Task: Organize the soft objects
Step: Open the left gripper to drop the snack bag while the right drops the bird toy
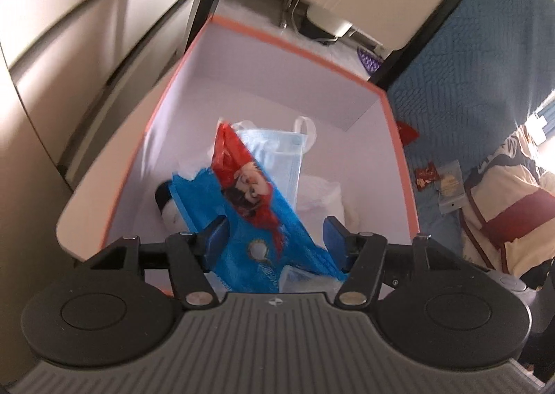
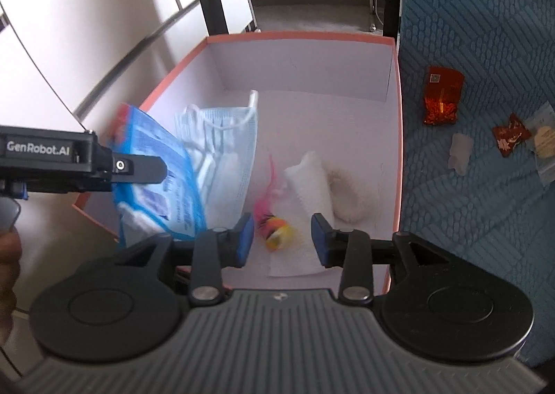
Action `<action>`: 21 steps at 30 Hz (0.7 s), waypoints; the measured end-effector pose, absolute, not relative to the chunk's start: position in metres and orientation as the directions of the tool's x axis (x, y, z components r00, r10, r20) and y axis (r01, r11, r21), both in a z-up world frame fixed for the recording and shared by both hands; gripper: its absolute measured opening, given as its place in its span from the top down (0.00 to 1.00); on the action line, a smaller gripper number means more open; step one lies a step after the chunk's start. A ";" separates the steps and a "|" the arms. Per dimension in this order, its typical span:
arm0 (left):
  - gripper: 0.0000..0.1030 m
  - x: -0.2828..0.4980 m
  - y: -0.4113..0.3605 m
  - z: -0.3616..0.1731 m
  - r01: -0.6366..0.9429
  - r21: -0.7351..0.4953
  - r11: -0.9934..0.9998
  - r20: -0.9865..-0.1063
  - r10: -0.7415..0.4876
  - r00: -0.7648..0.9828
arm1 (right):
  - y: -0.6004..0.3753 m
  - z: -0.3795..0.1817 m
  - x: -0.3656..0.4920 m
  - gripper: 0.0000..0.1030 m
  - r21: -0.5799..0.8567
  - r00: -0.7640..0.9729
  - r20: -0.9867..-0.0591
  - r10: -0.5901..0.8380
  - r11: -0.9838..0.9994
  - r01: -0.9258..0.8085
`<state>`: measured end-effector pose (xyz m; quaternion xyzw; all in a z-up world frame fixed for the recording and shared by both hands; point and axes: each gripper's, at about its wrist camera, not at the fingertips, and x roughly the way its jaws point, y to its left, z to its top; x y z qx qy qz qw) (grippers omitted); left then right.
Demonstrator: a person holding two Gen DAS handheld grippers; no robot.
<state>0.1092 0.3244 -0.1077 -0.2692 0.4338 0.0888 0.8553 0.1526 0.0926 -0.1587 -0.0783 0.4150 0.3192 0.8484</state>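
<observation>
Inside the orange-rimmed box (image 2: pixel 399 151), left gripper (image 1: pixel 275 238), fingers parted, straddles a blue tissue pack (image 1: pixel 256 220); right gripper (image 2: pixel 281 238) is spread above a feathered toy (image 2: pixel 274 231).

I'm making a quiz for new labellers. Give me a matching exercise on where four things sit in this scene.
Things:
1. blue wet-wipe pack
2. face masks
3. red foil packet
4. pink feather toy

Places:
A. on the blue quilt, outside the box
B. on the box floor, ahead of the right claw
C. between the left claw fingers
D. leaning inside the box

Pairs: 1-C, 2-D, 3-A, 4-B
</observation>
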 end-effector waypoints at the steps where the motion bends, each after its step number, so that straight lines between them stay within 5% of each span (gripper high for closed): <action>1: 0.37 0.108 0.323 -0.105 -0.383 -0.377 0.843 -0.786 -0.073 0.613 | 0.091 -0.157 0.151 0.61 0.133 0.455 -0.749 0.482 0.782 -0.609; 21: 0.36 0.052 0.246 -0.038 -0.324 -0.343 0.882 -0.693 -0.005 0.721 | 0.035 -0.099 0.104 0.61 0.111 0.565 -0.622 0.542 0.775 -0.622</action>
